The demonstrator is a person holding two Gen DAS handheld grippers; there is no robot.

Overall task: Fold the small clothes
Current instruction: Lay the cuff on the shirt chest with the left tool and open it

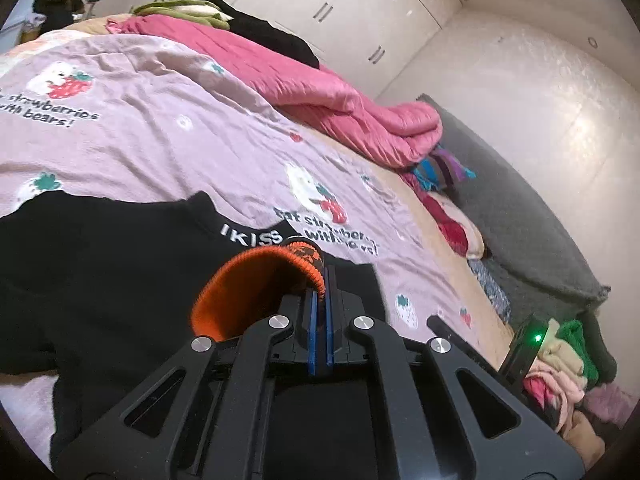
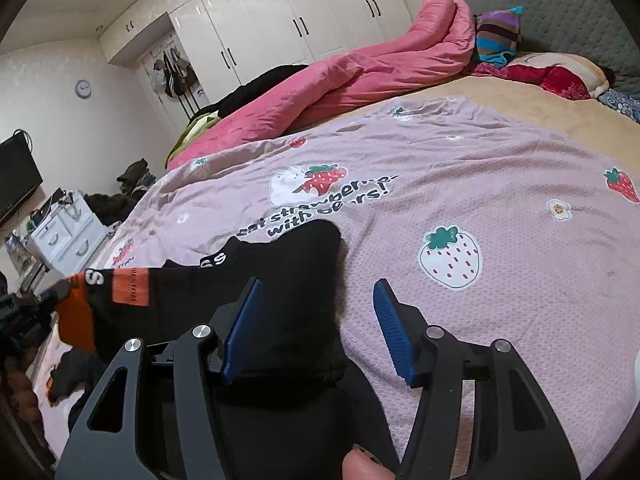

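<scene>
A small black garment (image 1: 100, 264) with white letters and an orange cuff (image 1: 256, 288) lies on the pink strawberry bedspread (image 1: 160, 120). My left gripper (image 1: 321, 292) is shut on the orange cuff and lifts it off the bed. In the right wrist view the same black garment (image 2: 256, 280) stretches left to the left gripper (image 2: 36, 308), which holds its orange end (image 2: 76, 312). My right gripper (image 2: 320, 320) is open and empty, its blue pads (image 2: 244, 328) straddling the garment's right edge just above the bedspread (image 2: 480, 184).
A rolled pink duvet (image 2: 360, 72) and dark clothes lie along the far side of the bed. Pillows (image 2: 552, 72) and a striped cloth sit by the grey headboard (image 2: 568, 4). White wardrobes line the wall. A pile of clothes (image 1: 560, 368) lies at right.
</scene>
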